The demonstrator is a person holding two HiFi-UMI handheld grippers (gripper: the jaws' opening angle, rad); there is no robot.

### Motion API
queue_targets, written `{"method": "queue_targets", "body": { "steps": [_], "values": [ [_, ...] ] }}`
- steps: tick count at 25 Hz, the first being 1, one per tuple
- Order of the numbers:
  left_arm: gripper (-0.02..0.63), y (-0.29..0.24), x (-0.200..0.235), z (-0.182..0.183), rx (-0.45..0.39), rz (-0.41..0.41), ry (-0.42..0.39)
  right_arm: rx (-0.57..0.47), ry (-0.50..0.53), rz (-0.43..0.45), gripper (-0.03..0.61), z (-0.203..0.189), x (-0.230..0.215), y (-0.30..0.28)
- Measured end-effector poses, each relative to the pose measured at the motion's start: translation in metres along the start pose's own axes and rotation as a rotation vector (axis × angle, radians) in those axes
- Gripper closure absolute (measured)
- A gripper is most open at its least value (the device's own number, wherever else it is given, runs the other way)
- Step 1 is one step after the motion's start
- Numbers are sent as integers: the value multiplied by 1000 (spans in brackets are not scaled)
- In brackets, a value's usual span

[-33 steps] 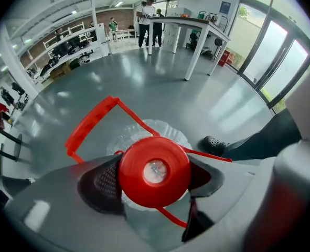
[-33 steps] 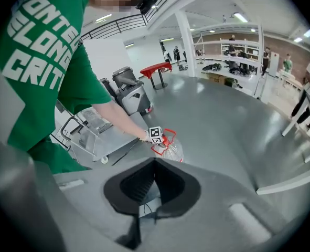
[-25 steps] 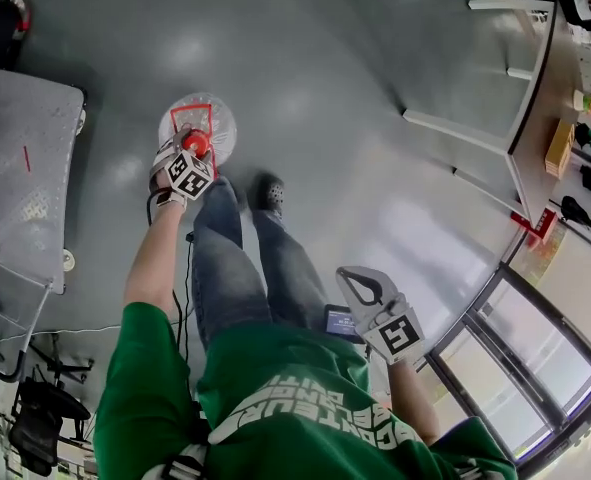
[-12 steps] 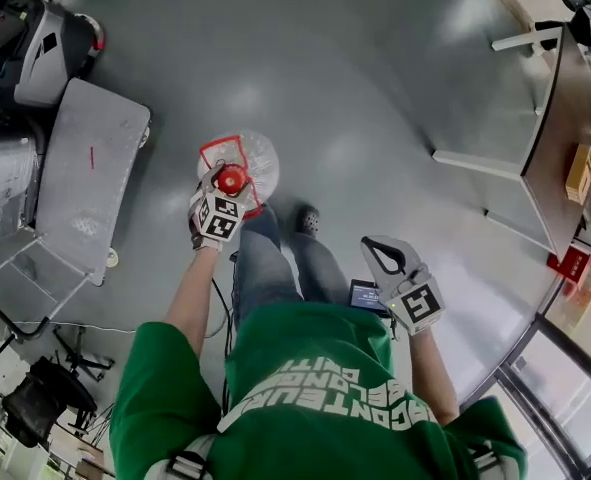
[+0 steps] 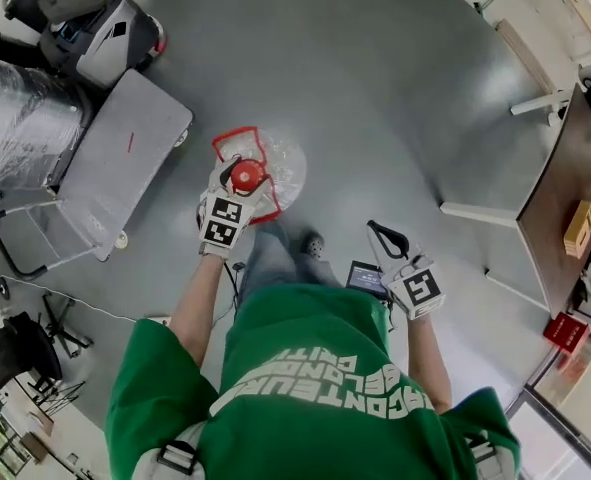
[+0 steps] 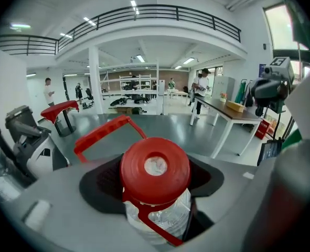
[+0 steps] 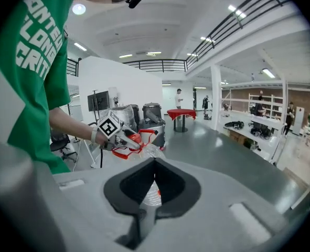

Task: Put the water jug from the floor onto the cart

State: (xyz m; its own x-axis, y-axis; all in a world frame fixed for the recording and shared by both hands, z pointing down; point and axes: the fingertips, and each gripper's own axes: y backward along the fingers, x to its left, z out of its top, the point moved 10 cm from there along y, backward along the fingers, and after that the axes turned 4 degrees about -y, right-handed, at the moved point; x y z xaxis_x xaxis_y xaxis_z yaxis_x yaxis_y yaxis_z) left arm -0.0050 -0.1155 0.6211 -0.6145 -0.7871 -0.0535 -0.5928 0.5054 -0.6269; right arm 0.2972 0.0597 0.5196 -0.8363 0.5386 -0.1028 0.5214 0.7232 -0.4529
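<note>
The water jug [image 5: 280, 168] is clear plastic with a red cap [image 5: 247, 175] and a red carry handle [image 5: 237, 140]. My left gripper [image 5: 239, 192] is shut on the jug's neck just under the cap and holds the jug off the grey floor. In the left gripper view the cap [image 6: 155, 169] fills the space between the jaws. The cart [image 5: 125, 173], a flat grey platform on small wheels, lies to the left of the jug. My right gripper [image 5: 387, 242] hangs shut and holds nothing beside my right hip.
A black machine [image 5: 85, 18] and a plastic-wrapped bundle [image 5: 25, 118] stand behind the cart. The cart's push handle [image 5: 15, 238] points toward me. A dark table [image 5: 565, 188] stands at the right, an office chair [image 5: 5, 348] at the lower left.
My left gripper has carried the jug along the floor toward the cart, which now lies much closer. The right gripper stays shut at my side.
</note>
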Motion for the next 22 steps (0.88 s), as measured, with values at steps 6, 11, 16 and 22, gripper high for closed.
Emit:
{"method": "queue_targets", "body": {
  "steps": [6, 11, 16, 22],
  "values": [
    [276, 56, -9, 47, -110, 62, 102, -49, 78, 69, 586, 17, -12, -3],
    [276, 94, -6, 59, -152, 137, 172, -95, 138, 166, 586, 31, -18, -22],
    [276, 123, -5, 53, -174, 204, 203, -110, 184, 247, 586, 41, -14, -43],
    [276, 153, 8, 36, -188, 286, 235, -104, 222, 314, 586, 57, -6, -77]
  ]
}}
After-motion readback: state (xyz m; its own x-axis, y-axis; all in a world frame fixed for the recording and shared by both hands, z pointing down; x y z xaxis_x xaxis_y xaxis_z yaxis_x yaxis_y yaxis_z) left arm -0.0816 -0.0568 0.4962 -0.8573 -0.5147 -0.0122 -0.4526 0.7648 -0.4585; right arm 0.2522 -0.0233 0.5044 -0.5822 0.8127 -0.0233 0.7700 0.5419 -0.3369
